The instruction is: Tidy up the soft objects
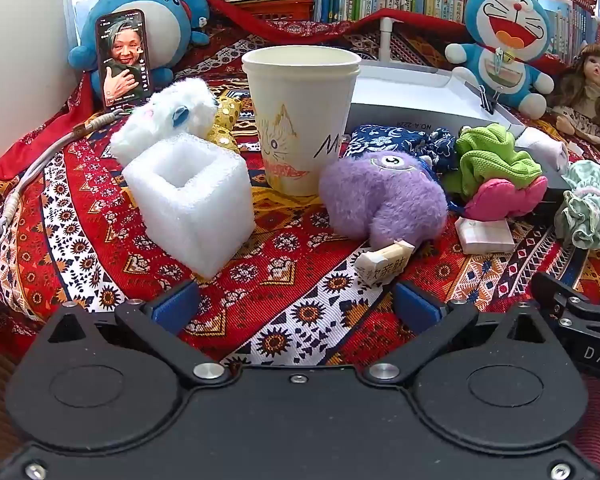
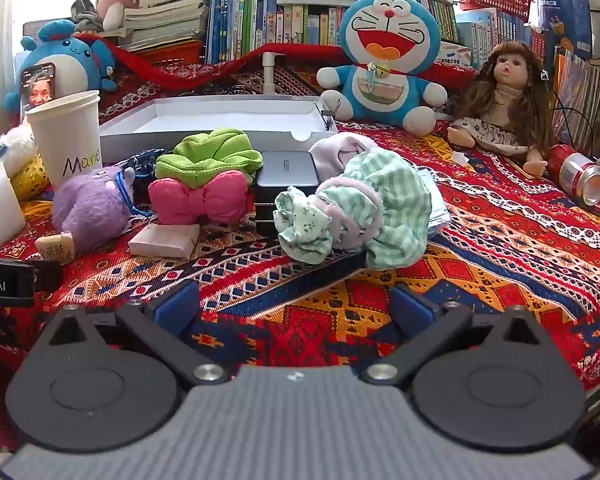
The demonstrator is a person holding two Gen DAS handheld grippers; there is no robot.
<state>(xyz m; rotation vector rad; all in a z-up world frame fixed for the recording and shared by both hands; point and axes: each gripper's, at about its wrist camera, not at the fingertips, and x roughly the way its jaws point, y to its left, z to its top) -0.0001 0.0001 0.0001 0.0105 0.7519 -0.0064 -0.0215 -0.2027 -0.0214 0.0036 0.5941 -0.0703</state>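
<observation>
My left gripper (image 1: 296,306) is open and empty above the patterned cloth, short of a purple plush (image 1: 384,196), a white foam block (image 1: 192,200) and a white fluffy toy (image 1: 168,120). My right gripper (image 2: 294,306) is open and empty, short of a green striped cloth bundle (image 2: 364,208). A pink bow (image 2: 200,200), a green cloth (image 2: 208,156) and the purple plush (image 2: 92,208) lie to its left. A shallow white tray (image 2: 212,120) stands behind them.
A paper cup (image 1: 300,116) stands mid-table. A dark box (image 2: 284,176), a small tissue pack (image 2: 164,240), a Doraemon plush (image 2: 384,60), a doll (image 2: 504,100), a red can (image 2: 576,176), a blue plush with a phone (image 1: 124,56) and bookshelves surround the area.
</observation>
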